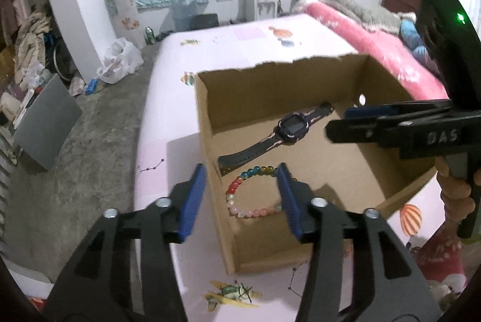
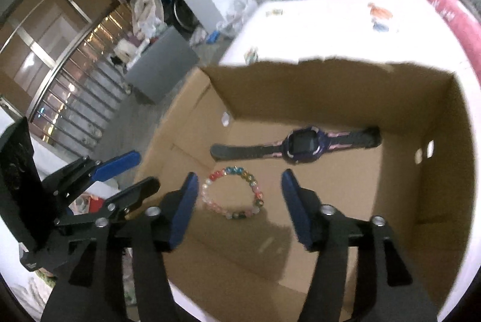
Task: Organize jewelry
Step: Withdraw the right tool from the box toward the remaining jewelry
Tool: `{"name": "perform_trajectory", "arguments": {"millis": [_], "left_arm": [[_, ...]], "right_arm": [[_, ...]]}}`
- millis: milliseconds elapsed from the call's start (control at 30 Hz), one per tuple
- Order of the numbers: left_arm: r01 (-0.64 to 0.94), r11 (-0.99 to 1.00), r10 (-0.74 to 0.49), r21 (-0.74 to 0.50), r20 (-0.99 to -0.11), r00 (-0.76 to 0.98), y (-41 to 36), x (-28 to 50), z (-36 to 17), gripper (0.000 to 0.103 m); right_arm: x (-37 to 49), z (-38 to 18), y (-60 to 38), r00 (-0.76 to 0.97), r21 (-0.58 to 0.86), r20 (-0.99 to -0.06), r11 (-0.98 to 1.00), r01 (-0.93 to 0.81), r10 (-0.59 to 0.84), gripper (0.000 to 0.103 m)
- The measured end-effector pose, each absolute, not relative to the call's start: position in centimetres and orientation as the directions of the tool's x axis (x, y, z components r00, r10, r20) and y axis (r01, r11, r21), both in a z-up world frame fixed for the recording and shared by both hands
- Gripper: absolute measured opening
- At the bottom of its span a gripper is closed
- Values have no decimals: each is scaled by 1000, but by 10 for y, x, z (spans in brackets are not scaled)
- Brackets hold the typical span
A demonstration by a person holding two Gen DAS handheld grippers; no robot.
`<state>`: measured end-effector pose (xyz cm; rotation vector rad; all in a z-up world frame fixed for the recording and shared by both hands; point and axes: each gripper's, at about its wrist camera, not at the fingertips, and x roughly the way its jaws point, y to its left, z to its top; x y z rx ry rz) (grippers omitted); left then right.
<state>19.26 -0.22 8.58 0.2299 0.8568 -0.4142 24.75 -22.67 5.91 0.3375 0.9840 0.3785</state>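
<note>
An open cardboard box (image 1: 270, 87) stands on a pale printed tablecloth. On its floor lie a dark purple-and-black wristwatch (image 1: 288, 126) and, nearer to me, a ring-shaped bracelet of coloured beads (image 1: 233, 186). My left gripper (image 1: 241, 168) is open above the box's left wall, one finger outside it and one over the bracelet, holding nothing. My right gripper (image 2: 239, 174) hangs open over the box with the bracelet (image 2: 258, 195) seen below between its fingers, untouched, and the watch (image 2: 300, 144) beyond. Each gripper shows in the other's view: the right gripper (image 1: 338, 122) and the left gripper (image 2: 145, 168).
The box's far wall (image 2: 330, 93) has a torn top edge. A person's hand (image 1: 454, 192) grips the right tool. Pink bedding (image 1: 375, 39) borders the table on the right. On the floor to the left lie a grey panel (image 1: 45, 123) and clutter.
</note>
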Motion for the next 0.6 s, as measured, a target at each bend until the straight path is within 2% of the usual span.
{"name": "perform_trajectory", "arguments": {"millis": [133, 367, 600], "left_arm": [[412, 911, -265, 19, -738, 621, 15, 171, 99, 72], [371, 929, -268, -11, -712, 650, 40, 134, 102, 83], [374, 927, -260, -20, -752, 605, 45, 97, 72, 87]], "right_arm": [[223, 82, -228, 562, 414, -702, 893, -178, 438, 71], [156, 115, -241, 664, 354, -636, 913, -200, 392, 84], [92, 86, -248, 677, 334, -646, 928, -164, 352, 85]]}}
